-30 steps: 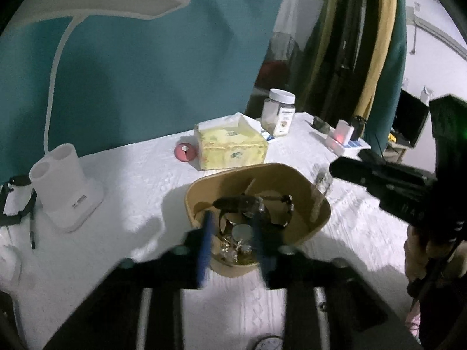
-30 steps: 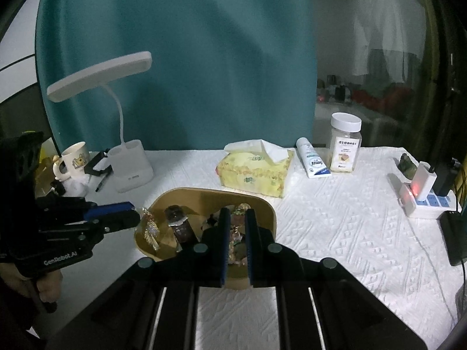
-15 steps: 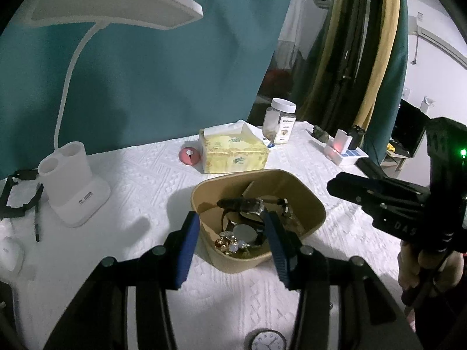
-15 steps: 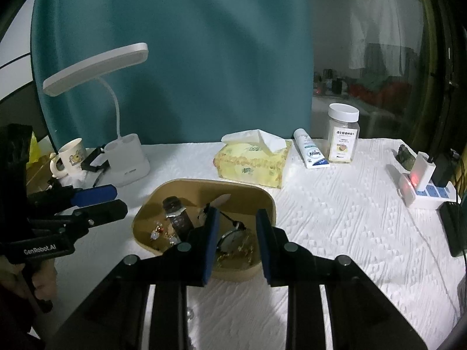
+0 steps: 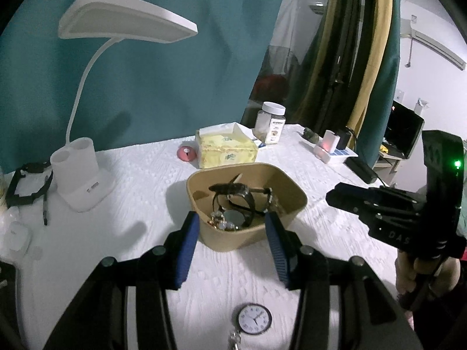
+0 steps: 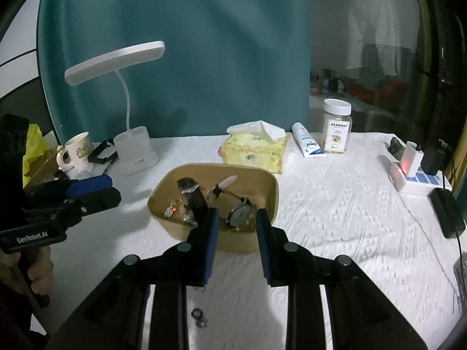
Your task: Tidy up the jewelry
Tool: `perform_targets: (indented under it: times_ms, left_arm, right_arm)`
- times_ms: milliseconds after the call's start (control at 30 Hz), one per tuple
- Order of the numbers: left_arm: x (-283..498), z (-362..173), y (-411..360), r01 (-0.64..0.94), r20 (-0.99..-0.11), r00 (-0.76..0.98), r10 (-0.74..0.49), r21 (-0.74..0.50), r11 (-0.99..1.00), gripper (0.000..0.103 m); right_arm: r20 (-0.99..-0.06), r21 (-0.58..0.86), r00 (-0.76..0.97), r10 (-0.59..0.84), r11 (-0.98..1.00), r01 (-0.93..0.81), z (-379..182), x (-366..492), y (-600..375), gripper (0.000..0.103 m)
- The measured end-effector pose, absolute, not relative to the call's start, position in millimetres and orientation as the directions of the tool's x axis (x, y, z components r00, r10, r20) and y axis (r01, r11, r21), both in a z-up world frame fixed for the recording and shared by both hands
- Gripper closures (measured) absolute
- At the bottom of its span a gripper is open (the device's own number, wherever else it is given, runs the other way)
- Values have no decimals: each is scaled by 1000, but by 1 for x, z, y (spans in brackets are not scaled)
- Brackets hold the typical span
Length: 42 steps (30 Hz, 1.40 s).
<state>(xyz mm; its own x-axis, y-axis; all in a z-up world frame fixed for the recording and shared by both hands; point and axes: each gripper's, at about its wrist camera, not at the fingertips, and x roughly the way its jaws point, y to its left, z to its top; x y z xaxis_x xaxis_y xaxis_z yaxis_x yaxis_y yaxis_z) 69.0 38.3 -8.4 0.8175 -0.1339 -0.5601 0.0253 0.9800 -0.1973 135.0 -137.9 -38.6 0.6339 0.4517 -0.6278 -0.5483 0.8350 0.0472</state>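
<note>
White textured cloth (image 5: pixel 140 192) covers the table, with a teal curtain (image 5: pixel 163 70) behind it. From the left wrist view, the left gripper (image 5: pixel 232 243) has its jaws apart with nothing between the pads, and the tan bowl (image 5: pixel 230 237) sits just beyond the blue fingertips. Watches and small gold pieces lie inside the bowl. A pocket watch (image 5: pixel 254 319) lies on the cloth below the gripper, outside the bowl. A white desk lamp (image 5: pixel 84 172) stands to the left, and a yellow tissue pack (image 5: pixel 226 150) is behind the bowl. The right gripper (image 5: pixel 350 199) is at the right edge.

From the right wrist view, the right gripper (image 6: pixel 237 243) has its jaws narrowly apart and holds nothing, near the bowl (image 6: pixel 262 180). A round watch (image 6: pixel 240 214) rests inside it. Two small rings (image 6: pixel 198 318) lie on the cloth, between the arms of the gripper
</note>
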Motion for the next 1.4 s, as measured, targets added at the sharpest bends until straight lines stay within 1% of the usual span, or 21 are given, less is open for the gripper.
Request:
perform_targets:
  times_ms: [300,467,633,933,1000,1067,1100,1400]
  left_arm:
    - [43,-17,36,29,-567,811,-144,-207,978,56]
    - [31,-27,36,23,-570,807,-152,-227,974,56]
    - [22,-42,38,9,-596,789,-150,-233,972,56]
    - [16,-58,43,-3,-625,766,-151,-238,971,56]
    - [16,-59,44,-7,-628,764,-149,-239,971,56]
    - [17,-60,44,-10,-630,762,-148,-240,971,56]
    - [18,-60,44,-11,-631,761,-148,-240,971,56]
    - [24,-62,34,0,-652,743,-149,-223,975,56]
  right_arm:
    - [-649,42,623,436,838,-543,-53,105,-143,79]
    - [-696,40,587,414,838,-544,-75,91,-146,79]
    - [-735,44,547,401,833,-551,-98,80,-144,79]
    - [-780,57,491,387,826,-560,-127,73,-131,79]
    - [-778,46,498,384,825,-564,-128,74,-130,79]
    - [-778,34,503,377,824,-565,-128,74,-128,84]
    - [-778,28,505,373,824,-565,-127,74,-128,92]
    - [-769,40,507,389,821,-569,-126,73,-137,92]
